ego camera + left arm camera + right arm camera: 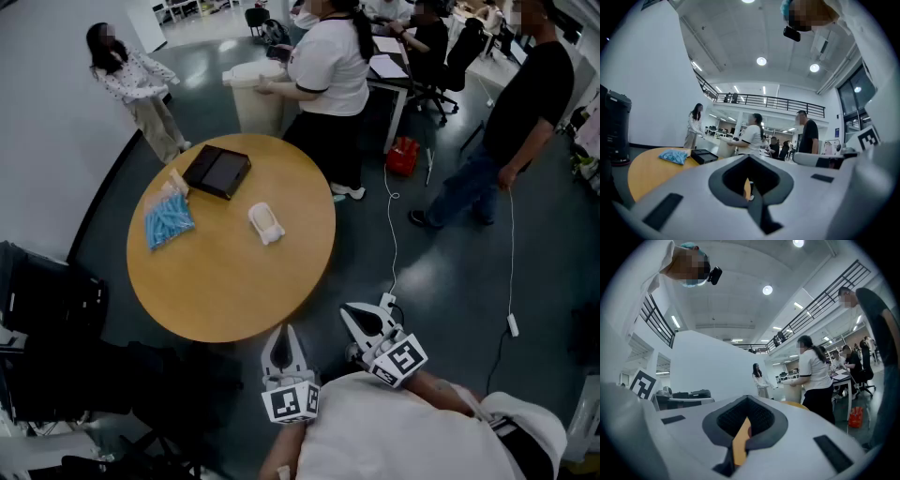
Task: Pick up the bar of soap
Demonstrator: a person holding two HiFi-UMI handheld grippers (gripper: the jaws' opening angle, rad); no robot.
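Observation:
The bar of soap is a small white block lying near the middle of the round wooden table. Both grippers hang off the table's near edge, close to my body and well short of the soap. My left gripper points at the table edge with its jaws together and nothing between them. My right gripper sits to its right over the floor, jaws also closed and empty. The left gripper view looks over its shut jaws across the table; the soap does not show there. In the right gripper view the jaws are closed.
A black box and a blue bag lie on the table's far left. Beyond it stand a person in white by a white bin, another at the wall, and one in black. Black cases sit left.

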